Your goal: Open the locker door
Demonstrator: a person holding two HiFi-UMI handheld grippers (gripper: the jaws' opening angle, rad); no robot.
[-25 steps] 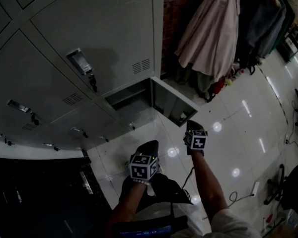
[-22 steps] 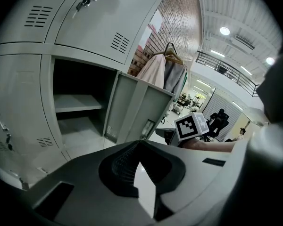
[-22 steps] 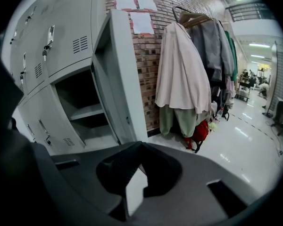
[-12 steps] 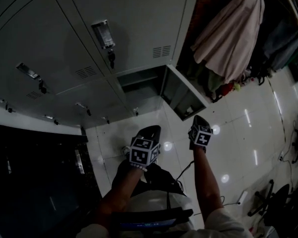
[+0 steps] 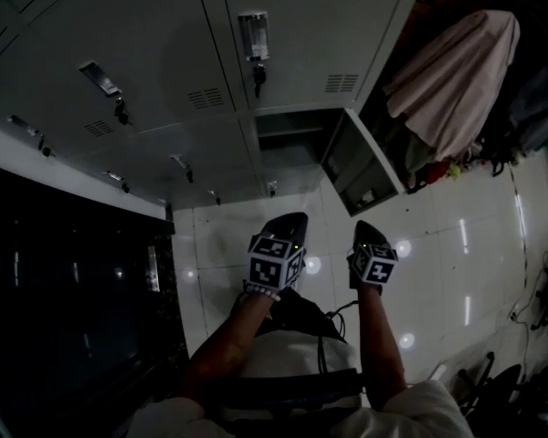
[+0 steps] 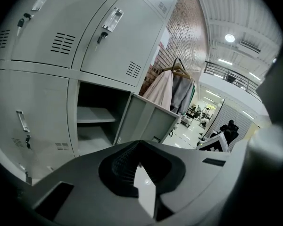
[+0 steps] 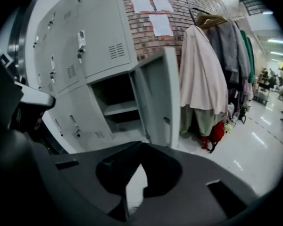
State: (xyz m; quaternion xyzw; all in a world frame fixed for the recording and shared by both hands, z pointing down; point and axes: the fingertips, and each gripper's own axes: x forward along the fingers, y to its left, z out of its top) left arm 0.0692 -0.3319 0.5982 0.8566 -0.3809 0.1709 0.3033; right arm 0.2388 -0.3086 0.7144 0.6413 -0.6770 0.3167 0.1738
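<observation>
Locker door (image 5: pixel 361 167) hangs open well beyond the closed left claw (image 5: pixel 295 219) and closed right claw (image 5: pixel 362 228)

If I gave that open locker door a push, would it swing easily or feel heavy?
The open locker door looks like thin sheet metal, so it is probably light and stiff. It hangs from one side edge, so a push would likely swing it freely. Nothing visibly props it, so it may clang shut.

No print can be read: the 2 paper sheets (image 7: pixel 159 24) on the brick wall (image 7: pixel 179 6) and the label holders (image 5: pixel 253 35) on the locker doors (image 5: pixel 333 16) are too blurred.
</observation>
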